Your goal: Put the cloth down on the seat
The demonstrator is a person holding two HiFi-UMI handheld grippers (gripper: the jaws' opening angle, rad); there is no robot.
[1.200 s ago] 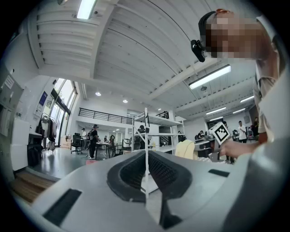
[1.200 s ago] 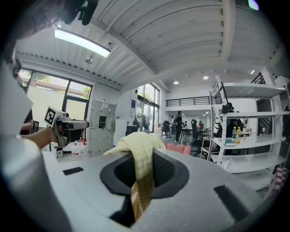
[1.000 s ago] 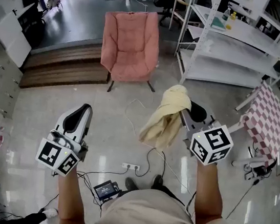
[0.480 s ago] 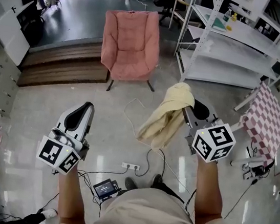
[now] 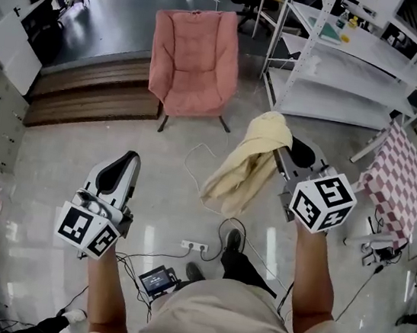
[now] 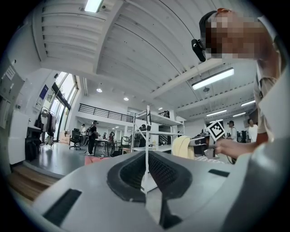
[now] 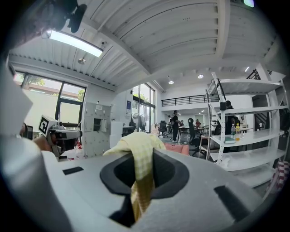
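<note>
glossy pale floor spread under both claws, with a white power strip lying between them, back toward me. my right claw was clamped on the pale yellow cloth. in the right gripper view its jaws pinched a fold of that cloth, which bunched up over the tips and trailed down through the gap between them. from the head view the rest of the cloth hung off the claw's left side, clear of the floor. the pink padded chair stood well ahead of that claw and off to its left, apart from the cloth. white metal shelving rose ahead of the claw on its right. my left claw was pressed closed with nothing between its jaws, well to the left of the cloth.
</note>
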